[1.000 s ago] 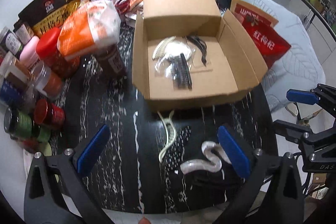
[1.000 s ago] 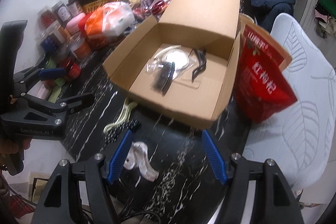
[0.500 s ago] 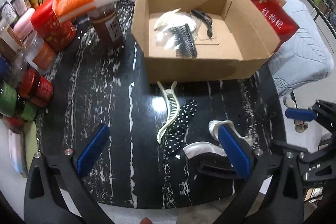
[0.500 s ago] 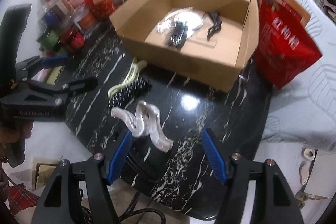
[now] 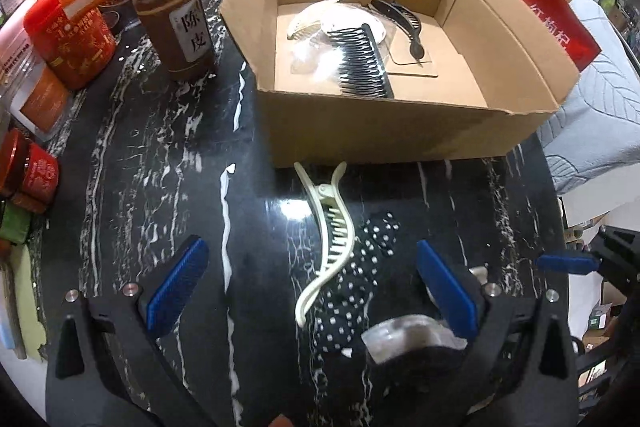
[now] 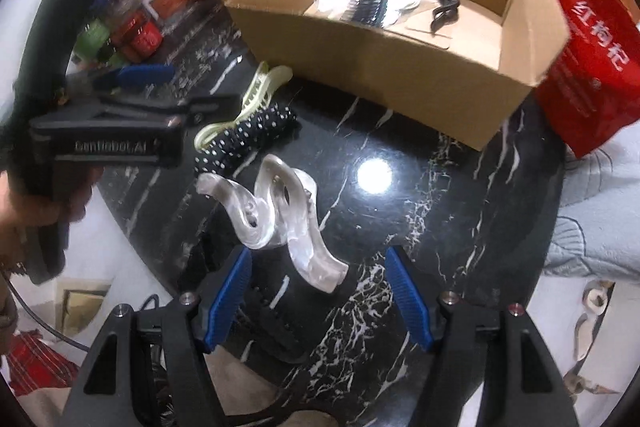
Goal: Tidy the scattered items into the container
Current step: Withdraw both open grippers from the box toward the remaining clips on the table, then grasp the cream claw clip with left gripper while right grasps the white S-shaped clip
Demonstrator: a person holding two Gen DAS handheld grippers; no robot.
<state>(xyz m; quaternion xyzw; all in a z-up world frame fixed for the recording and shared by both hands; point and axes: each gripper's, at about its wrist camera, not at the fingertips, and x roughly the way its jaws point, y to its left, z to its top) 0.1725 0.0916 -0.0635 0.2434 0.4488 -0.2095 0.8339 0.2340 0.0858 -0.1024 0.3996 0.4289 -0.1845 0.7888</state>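
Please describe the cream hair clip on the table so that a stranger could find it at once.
Start at the open cardboard box. On the black marble table just before its front wall lie three hair clips. The cream hair clip is nearest the box: slim, curved, toothed, beside the polka-dot clip.

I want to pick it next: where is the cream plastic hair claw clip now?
In the left wrist view, the cream plastic hair claw clip lies on the black marble table, just before the cardboard box, touching the black polka-dot clip.
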